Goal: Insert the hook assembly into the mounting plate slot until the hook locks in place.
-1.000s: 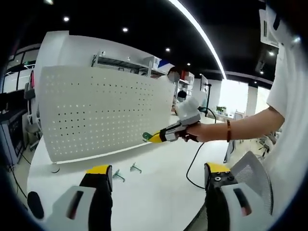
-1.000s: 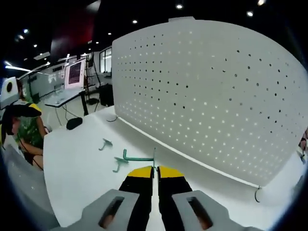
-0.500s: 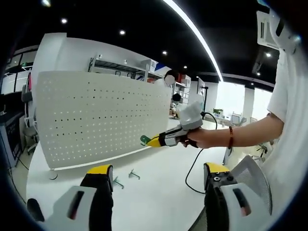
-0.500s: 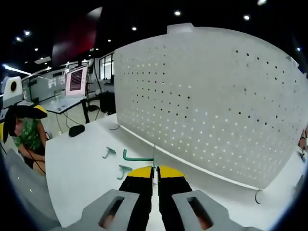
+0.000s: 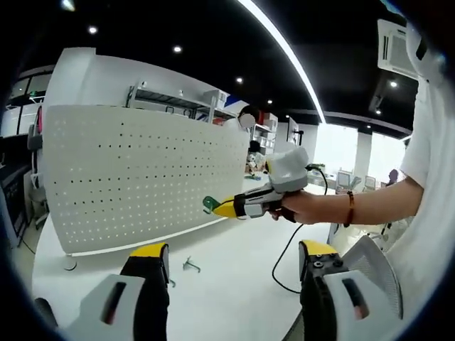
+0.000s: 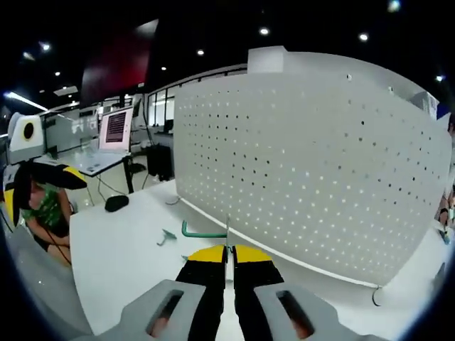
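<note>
A white pegboard (image 6: pixel 313 163) stands upright on a white bench (image 6: pixel 121 249). The right hand-held gripper (image 6: pixel 228 253) is clamped on a green hook (image 6: pixel 205 233), held in the air in front of the board, not yet touching it. The left hand-held gripper (image 5: pixel 231 252) is open and empty. Spare hooks (image 5: pixel 189 266) lie on the bench. The step appears to be the approach (insertion not begun); next, the hook's end must line up with a hole and press in.

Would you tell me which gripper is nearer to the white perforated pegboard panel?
The right gripper, gripping a green metal hook, is close to the white perforated pegboard panel; the left gripper hangs back, open.
</note>
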The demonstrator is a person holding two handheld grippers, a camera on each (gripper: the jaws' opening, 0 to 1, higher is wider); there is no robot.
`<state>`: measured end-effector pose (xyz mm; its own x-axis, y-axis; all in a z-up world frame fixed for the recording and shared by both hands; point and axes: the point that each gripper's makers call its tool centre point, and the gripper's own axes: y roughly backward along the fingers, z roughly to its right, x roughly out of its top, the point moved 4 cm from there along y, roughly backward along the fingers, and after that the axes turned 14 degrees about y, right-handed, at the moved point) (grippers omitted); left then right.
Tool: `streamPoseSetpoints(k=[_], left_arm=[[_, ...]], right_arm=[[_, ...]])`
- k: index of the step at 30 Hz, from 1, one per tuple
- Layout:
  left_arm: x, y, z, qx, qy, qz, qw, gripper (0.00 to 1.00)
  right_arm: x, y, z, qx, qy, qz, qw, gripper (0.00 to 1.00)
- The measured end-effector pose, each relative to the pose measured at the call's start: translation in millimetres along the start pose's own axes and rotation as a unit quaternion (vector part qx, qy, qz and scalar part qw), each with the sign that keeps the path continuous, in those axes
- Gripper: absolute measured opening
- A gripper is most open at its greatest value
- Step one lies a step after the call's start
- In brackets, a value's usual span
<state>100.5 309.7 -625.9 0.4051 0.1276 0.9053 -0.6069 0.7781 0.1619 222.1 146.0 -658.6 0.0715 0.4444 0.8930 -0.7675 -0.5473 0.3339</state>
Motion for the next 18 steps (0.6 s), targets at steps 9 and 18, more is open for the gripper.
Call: streamPoseSetpoints(k=[9,18], left_arm=[[-5.3,-8,6.8,-0.01,-0.005,-0.011,0.9999,0.75],[4.1,-12,9.5,-0.015,0.009,0.008,0.9998,0.72]], right_arm=[[3.3,11,-13,-0.001,0.002,0.01,0.9999,0.01],[22.8,18,-20,-0.003,0.008,0.035,0.9993,0.01]])
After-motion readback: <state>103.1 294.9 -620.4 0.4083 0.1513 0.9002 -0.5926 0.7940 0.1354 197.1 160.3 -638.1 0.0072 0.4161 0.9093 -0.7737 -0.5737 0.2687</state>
